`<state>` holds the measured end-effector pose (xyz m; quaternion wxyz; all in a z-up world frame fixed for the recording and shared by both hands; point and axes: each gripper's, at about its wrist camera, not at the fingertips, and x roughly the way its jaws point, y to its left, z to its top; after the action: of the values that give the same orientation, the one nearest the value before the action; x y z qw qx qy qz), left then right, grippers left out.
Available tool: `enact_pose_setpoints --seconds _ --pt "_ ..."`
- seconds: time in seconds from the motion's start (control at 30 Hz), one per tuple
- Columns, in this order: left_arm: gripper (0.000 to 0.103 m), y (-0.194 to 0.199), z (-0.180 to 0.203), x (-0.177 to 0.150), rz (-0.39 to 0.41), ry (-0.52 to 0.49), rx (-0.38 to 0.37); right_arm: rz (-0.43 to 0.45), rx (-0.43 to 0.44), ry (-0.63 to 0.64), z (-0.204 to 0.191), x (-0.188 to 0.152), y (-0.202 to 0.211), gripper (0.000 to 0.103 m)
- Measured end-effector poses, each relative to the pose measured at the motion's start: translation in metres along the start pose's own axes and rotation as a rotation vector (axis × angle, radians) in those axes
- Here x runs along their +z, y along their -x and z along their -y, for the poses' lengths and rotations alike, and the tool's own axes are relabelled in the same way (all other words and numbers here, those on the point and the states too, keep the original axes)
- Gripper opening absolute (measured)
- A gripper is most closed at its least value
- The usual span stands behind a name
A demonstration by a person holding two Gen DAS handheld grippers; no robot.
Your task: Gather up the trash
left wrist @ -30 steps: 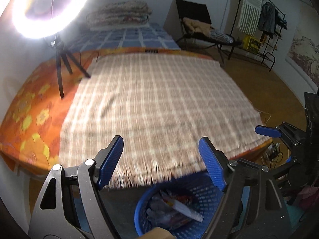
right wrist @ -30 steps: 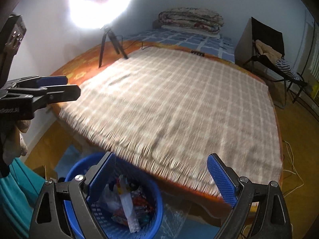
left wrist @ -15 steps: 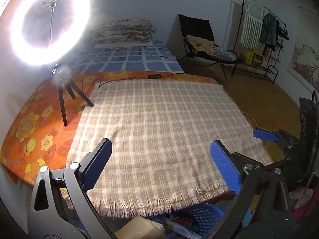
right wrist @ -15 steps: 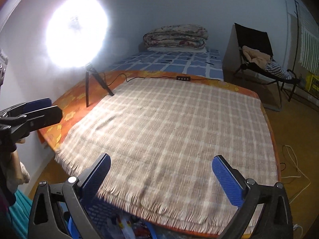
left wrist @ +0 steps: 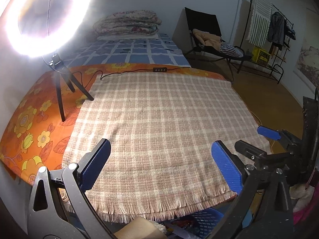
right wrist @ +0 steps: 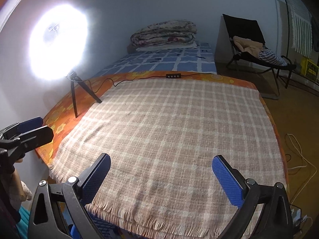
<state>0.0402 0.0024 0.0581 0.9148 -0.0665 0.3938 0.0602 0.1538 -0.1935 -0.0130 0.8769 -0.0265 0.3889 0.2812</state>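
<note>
Left gripper [left wrist: 161, 167] and right gripper [right wrist: 161, 181]: jaws wide, empty, over plaid blanket [left wrist: 159, 119]. No trash visible on blanket. Blue basket [left wrist: 201, 219] with trash at bottom edge of frame. Scan bed before reaching.

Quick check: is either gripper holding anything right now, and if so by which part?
Nothing is held. The left gripper and right gripper both stand open above the plaid blanket, with nothing between their fingers.
</note>
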Motion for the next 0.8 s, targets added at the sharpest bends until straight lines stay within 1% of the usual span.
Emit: enact_pose_setpoints --seconds 0.33,0.8 --pt "0.103 -0.0001 0.0009 -0.0013 0.002 -0.005 0.005 0.013 -0.015 -0.020 0.0058 -0.0012 0.0050 0.103" --pt "0.103 0.0040 -0.0001 -0.0014 0.006 -0.005 0.011 0.026 -0.036 -0.002 0.0025 -0.0006 0.0070 0.103"
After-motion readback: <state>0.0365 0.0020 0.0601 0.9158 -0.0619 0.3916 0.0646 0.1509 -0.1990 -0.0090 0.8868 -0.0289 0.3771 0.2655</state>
